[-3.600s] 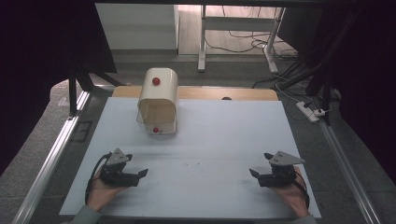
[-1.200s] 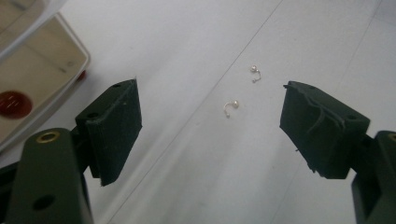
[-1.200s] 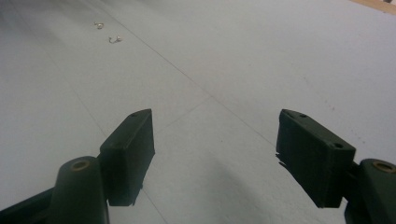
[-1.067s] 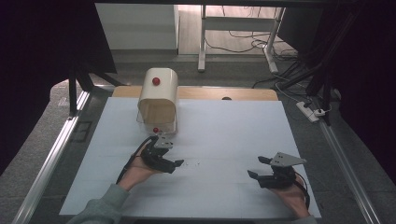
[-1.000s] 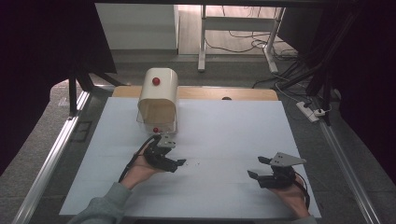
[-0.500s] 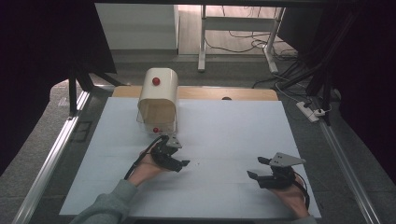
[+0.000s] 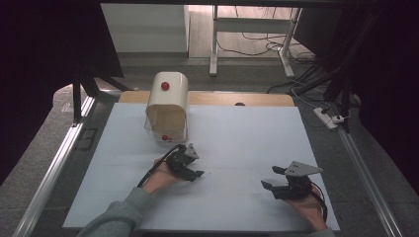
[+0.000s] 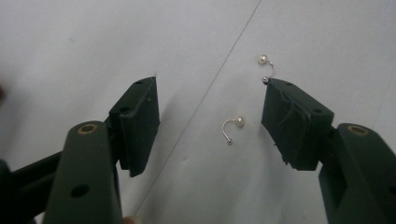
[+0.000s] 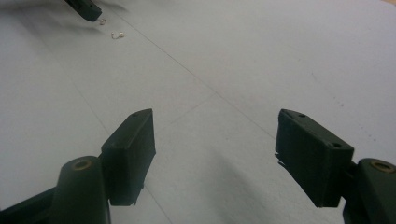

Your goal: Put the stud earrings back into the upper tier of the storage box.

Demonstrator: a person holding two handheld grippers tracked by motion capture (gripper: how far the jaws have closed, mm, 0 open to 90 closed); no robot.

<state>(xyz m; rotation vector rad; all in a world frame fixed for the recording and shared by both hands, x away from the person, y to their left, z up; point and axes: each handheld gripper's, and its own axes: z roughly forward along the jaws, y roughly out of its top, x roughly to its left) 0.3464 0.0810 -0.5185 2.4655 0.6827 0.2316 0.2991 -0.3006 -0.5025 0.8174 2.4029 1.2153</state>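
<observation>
Two pearl earrings (image 8: 233,128) (curved hooks) flat on white sheet.

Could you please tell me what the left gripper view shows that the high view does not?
The left gripper view resolves two small pearl earrings with curved hooks: one earring between the open jaws, a second earring by the right jaw's tip. The high view adds the cream box with red knobs and the right gripper, open. Both share the left gripper and the white table sheet.

Cream dome-topped box (image 7: 168,106) with red knobs; white power strip (image 7: 330,118) on floor.
</observation>
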